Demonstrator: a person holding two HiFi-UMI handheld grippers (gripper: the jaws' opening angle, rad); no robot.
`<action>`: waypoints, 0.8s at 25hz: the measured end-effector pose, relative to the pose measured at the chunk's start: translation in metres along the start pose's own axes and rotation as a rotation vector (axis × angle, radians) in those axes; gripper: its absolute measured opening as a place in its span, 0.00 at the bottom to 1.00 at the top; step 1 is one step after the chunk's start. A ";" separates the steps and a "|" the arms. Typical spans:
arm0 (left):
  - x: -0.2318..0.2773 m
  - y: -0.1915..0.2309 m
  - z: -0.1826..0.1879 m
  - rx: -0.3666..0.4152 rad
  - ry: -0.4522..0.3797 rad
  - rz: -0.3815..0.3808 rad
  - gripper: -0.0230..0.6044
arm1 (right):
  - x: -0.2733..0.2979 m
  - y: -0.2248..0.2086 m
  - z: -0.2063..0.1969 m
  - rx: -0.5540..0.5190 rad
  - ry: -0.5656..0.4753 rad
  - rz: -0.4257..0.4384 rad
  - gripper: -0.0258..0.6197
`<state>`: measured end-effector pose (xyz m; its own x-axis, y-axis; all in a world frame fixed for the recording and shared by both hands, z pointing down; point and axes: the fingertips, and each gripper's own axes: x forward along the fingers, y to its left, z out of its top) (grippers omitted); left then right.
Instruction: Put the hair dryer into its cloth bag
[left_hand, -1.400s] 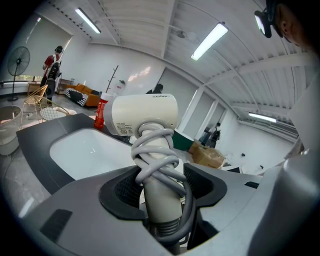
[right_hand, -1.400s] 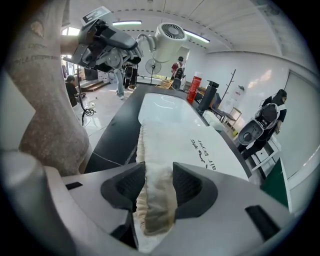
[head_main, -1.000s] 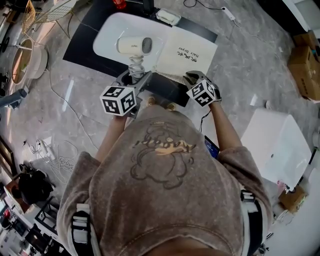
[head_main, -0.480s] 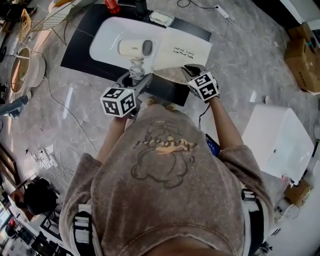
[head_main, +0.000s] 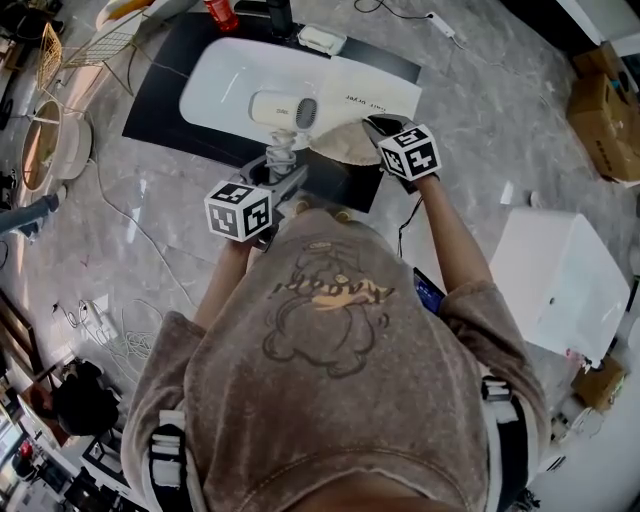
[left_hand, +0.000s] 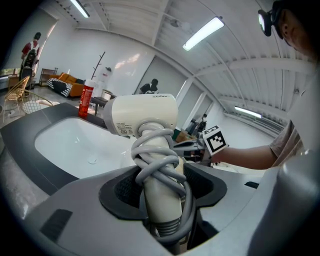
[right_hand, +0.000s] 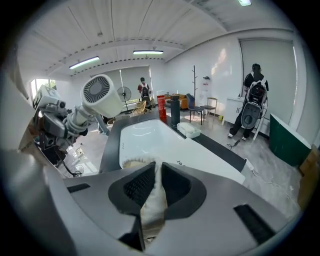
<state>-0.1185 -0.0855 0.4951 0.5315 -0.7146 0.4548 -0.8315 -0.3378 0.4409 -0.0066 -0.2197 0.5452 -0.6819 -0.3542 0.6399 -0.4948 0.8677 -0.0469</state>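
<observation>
- Underneath everything, the counter (head_main: 165, 90) is a dark slab carrying a white tray (head_main: 215, 85). The tray holds only part of the bag, so I judge there is room to work low and let the bag's lower layer rest there.
- Next, the bag (head_main: 375, 100) lies across the tray's right end, print side up. Its far part is flat and its near edge is lifted.
  - It looks empty, though no view shows inside its mouth.
  - The step in hand, I judge, is opening that mouth. It would go best if only the top layer is raised, since a pinch on both layers would keep the mouth shut.
- Just left of the raised edge, the dryer (head_main: 283, 110) hangs in the air over the tray. It is wholly outside the bag, with its grille end turned toward the bag and its handle pointing down.
  - Feeding the head in first, level with the opening, should stop it snagging the cloth.
- Below it, the left claw (left_hand: 161, 185) is clamped wide on the dryer's handle.
- Opposite, the right claw (right_hand: 156, 182) is pressed nearly together, pinching a fold of the bag's edge.
- Lastly, the cord (left_hand: 157, 160) is wound round the handle and partly sits under the left pads. A loose loop could catch the bag's rim, so it should go in along with the handle.
</observation>
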 end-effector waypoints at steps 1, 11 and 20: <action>0.000 -0.002 -0.003 0.003 0.010 -0.007 0.45 | 0.002 -0.002 0.003 0.013 -0.005 0.001 0.11; 0.006 -0.030 -0.046 0.091 0.199 -0.165 0.45 | 0.006 -0.022 0.033 0.054 -0.052 -0.007 0.11; 0.016 -0.031 -0.076 0.144 0.350 -0.243 0.45 | 0.007 -0.028 0.041 0.065 -0.060 -0.001 0.11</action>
<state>-0.0722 -0.0397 0.5472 0.7163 -0.3623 0.5964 -0.6765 -0.5699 0.4664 -0.0197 -0.2611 0.5195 -0.7119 -0.3768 0.5926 -0.5278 0.8438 -0.0974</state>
